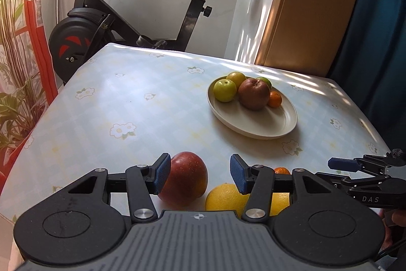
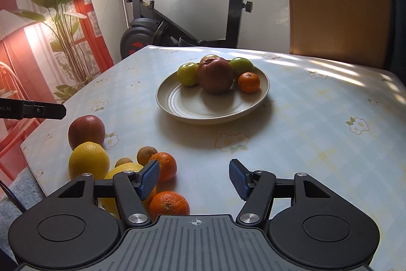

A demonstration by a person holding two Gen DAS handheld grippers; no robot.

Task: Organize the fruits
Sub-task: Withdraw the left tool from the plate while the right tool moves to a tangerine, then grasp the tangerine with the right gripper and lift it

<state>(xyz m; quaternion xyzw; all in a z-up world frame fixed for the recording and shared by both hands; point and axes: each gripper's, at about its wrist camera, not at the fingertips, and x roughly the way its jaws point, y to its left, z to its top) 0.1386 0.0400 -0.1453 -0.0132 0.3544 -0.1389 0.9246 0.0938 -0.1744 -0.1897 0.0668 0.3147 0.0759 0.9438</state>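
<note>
A red curtain (image 2: pixel 15 62) and a leafy plant (image 2: pixel 61 6) stand left of the plate (image 2: pixel 203 116), and an exercise bike (image 2: pixel 182 17) stands behind it. The plate sits on a table (image 2: pixel 317 118) with a flowery cloth and holds apples and a small orange. Nearer than the plate, to its left, lie a red apple (image 2: pixel 86 131), a lemon (image 2: pixel 88 159) (maybe a yellow orange) and oranges (image 2: pixel 165 165). The left gripper (image 1: pixel 200 173) has open fingers beside the red apple. The right gripper (image 2: pixel 194 177) is open and holds nothing.
</note>
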